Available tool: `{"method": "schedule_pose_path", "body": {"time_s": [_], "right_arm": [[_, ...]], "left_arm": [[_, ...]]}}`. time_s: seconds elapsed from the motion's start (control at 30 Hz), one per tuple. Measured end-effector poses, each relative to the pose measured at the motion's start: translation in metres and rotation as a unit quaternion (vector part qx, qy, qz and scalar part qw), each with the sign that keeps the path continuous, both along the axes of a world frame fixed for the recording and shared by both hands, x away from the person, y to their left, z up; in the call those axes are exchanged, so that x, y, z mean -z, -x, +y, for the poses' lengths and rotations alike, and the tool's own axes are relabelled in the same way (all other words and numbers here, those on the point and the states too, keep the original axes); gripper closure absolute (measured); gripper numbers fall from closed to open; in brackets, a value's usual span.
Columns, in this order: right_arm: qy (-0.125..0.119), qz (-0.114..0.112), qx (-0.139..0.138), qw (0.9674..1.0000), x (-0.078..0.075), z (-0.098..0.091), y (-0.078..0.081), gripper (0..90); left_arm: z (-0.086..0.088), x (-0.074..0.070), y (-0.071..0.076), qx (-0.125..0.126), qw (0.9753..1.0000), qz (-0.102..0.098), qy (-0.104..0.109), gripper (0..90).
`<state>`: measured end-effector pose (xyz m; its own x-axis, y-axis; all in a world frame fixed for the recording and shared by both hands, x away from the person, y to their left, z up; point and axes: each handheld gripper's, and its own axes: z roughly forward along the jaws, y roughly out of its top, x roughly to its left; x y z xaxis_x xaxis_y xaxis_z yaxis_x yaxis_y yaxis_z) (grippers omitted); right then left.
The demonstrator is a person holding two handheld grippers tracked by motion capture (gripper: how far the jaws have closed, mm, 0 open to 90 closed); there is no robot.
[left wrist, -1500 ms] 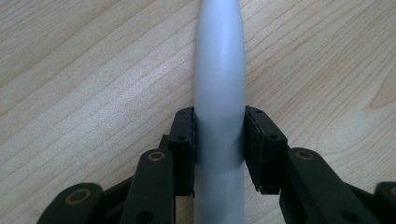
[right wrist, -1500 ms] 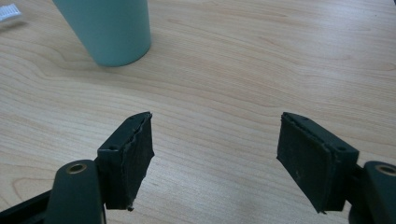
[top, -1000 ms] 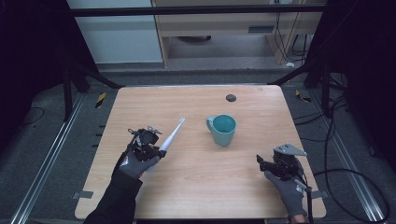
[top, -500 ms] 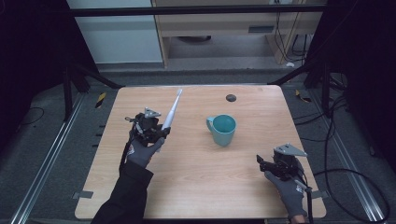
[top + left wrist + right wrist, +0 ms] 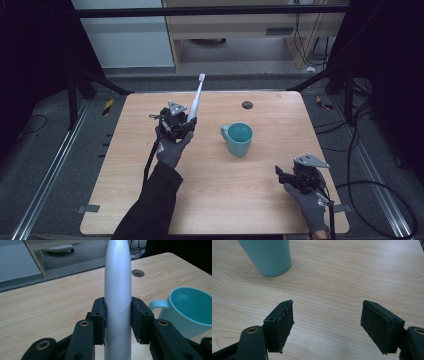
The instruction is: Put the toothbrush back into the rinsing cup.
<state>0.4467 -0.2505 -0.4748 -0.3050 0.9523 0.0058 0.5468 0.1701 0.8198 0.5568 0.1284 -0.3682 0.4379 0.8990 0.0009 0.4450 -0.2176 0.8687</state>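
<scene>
A white electric toothbrush (image 5: 194, 100) is clamped in my left gripper (image 5: 186, 123), which is shut on its handle and lifted above the left half of the table. The brush points up and away, its head over the far table edge. In the left gripper view both pads press the sides of the toothbrush handle (image 5: 117, 302). A teal mug (image 5: 238, 139) stands upright at mid-table, handle to the left, and appears as the mug (image 5: 187, 312) to the right of the handle. My right gripper (image 5: 286, 176) rests open at the near right corner, nothing between its fingers (image 5: 280, 323); the mug (image 5: 267, 255) lies beyond them.
The wooden table (image 5: 150, 200) has a round cable hole (image 5: 247, 104) near its far edge. Dark floor and metal rails surround it. A pale cabinet (image 5: 250, 30) stands beyond the far side.
My left gripper has risen and moved away from me toward the far left of the table, carrying the toothbrush, which now stands steeper. The right gripper has stayed put.
</scene>
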Motion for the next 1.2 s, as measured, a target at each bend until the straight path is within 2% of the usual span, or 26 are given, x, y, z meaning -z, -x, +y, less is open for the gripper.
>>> {"method": "schedule_pose_path", "body": {"time_s": [0.1, 0.27, 0.3, 0.43, 0.6, 0.63, 0.7, 0.73, 0.9, 0.97, 1.17, 1.2], "right_arm": [[-0.001, -0.001, 0.0, 1.0, 0.0, 0.0, 0.0, 26.1], [-0.002, -0.002, -0.001, 1.0, 0.0, 0.001, 0.0, 26.1], [-0.002, -0.002, -0.001, 1.0, 0.0, 0.001, 0.0, 26.1], [0.001, -0.003, -0.001, 1.0, 0.001, 0.001, -0.001, 26.1], [0.001, -0.005, -0.001, 1.0, 0.001, 0.001, 0.0, 26.0], [0.001, -0.005, -0.001, 1.0, 0.001, 0.001, 0.0, 26.0], [0.001, -0.005, -0.001, 1.0, 0.001, 0.001, -0.001, 26.0], [0.002, -0.007, -0.002, 1.0, 0.001, 0.001, -0.001, 26.0], [0.001, -0.008, 0.0, 1.0, 0.001, 0.001, -0.001, 26.0], [0.002, -0.008, 0.0, 1.0, 0.002, 0.001, -0.001, 26.0], [0.0, -0.009, 0.0, 1.0, 0.002, 0.002, -0.001, 26.0], [0.0, -0.009, 0.0, 1.0, 0.002, 0.002, -0.001, 26.0]], "left_arm": [[-0.006, -0.002, -0.002, -0.001, 1.0, -0.007, 0.001, 65.5], [-0.024, -0.008, -0.009, 0.001, 0.9993, -0.031, 0.022, 65.5], [-0.024, -0.008, -0.009, 0.001, 0.9993, -0.031, 0.022, 65.5], [-0.039, -0.01, -0.015, 0.0, 0.998, -0.048, 0.041, 65.5], [-0.053, -0.011, -0.017, 0.0, 0.9967, -0.065, 0.047, 65.5], [-0.058, -0.012, -0.017, -0.002, 0.9957, -0.074, 0.056, 65.5], [-0.06, -0.011, -0.017, -0.002, 0.9953, -0.076, 0.061, 65.5], [-0.066, -0.011, -0.017, -0.002, 0.9946, -0.082, 0.064, 65.5], [-0.075, -0.006, -0.018, 0.0, 0.9939, -0.088, 0.067, 65.4], [-0.082, -0.002, -0.019, -0.002, 0.9931, -0.09, 0.075, 65.5], [-0.095, 0.006, -0.018, -0.004, 0.9916, -0.1, 0.081, 65.4], [-0.099, 0.008, -0.018, -0.003, 0.9909, -0.101, 0.089, 65.4]]}}
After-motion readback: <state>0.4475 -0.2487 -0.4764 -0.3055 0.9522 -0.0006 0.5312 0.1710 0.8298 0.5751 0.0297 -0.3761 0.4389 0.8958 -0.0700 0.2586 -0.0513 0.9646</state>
